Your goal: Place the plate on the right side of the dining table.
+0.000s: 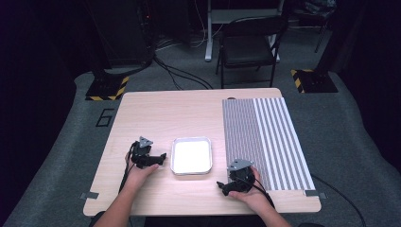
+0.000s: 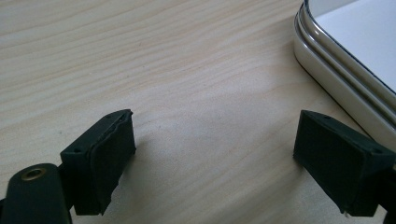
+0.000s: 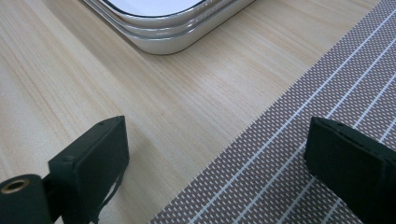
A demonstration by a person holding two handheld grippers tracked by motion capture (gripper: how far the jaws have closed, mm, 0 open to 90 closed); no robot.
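Observation:
A shallow white metal tray (image 1: 191, 139) lies empty at the middle of the light wooden table (image 1: 161, 113). My left gripper (image 1: 161, 159) rests just left of it, open, its jaws facing the tray. In the left gripper view the jaws (image 2: 215, 140) stand wide apart over bare wood, with the tray's rim (image 2: 327, 79) at the upper right. My right gripper (image 1: 223, 186) sits near the front edge, open, beside a brown-and-white striped mat (image 1: 265, 137). The right gripper view shows its jaws (image 3: 217, 144) straddling the mat's edge (image 3: 299, 154), the tray (image 3: 173, 28) ahead. Neither holds anything.
The striped mat covers the table's right third. Beyond the far edge stand a black chair (image 1: 248, 42) and two stand bases with yellow-black tape (image 1: 106, 88) (image 1: 313, 80). Cables run across the grey floor.

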